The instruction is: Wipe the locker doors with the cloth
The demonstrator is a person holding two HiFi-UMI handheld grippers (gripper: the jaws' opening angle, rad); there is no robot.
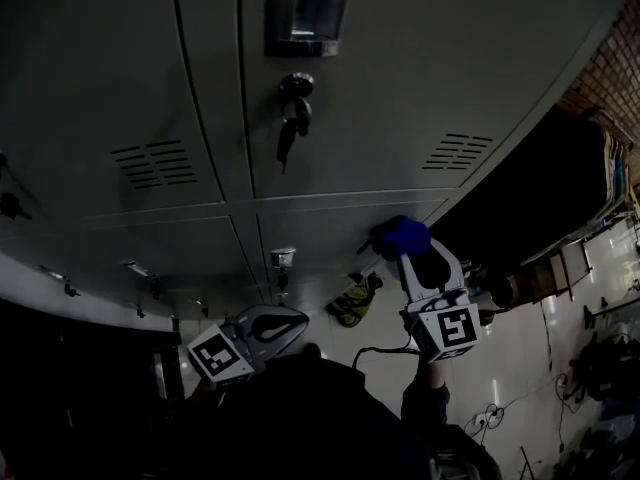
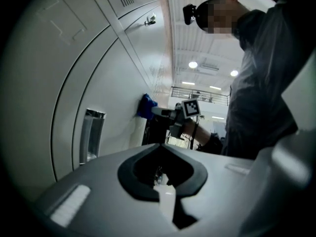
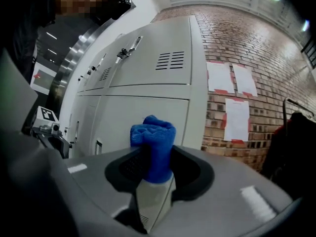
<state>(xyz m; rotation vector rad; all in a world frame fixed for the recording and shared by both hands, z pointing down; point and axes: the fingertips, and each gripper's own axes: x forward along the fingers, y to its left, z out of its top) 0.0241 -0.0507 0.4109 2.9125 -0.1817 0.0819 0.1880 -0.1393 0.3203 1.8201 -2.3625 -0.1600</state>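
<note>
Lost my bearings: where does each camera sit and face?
Head view: head-mounted, facing down the lockers; shows left hand-held gripper and right hand-held gripper.
Left gripper view: along its shut jaws, beside the lockers; shows the torso.
Right gripper view: along jaws shut on the cloth, toward lockers and brick wall.
All share cloth and lockers.

The cloth (image 3: 153, 137) pinched in your right gripper (image 3: 154, 179) looks like soft, nubbly blue fabric, matt all over. The locker doors (image 3: 143, 107) before you read as smooth painted sheet metal with a faint sheen. Both gripper shells, your left gripper (image 2: 165, 194) included, look like matt grey plastic. Beside the lockers, the brick wall (image 3: 261, 48) is rough, with flat paper sheets (image 3: 237, 118) on it.
</note>
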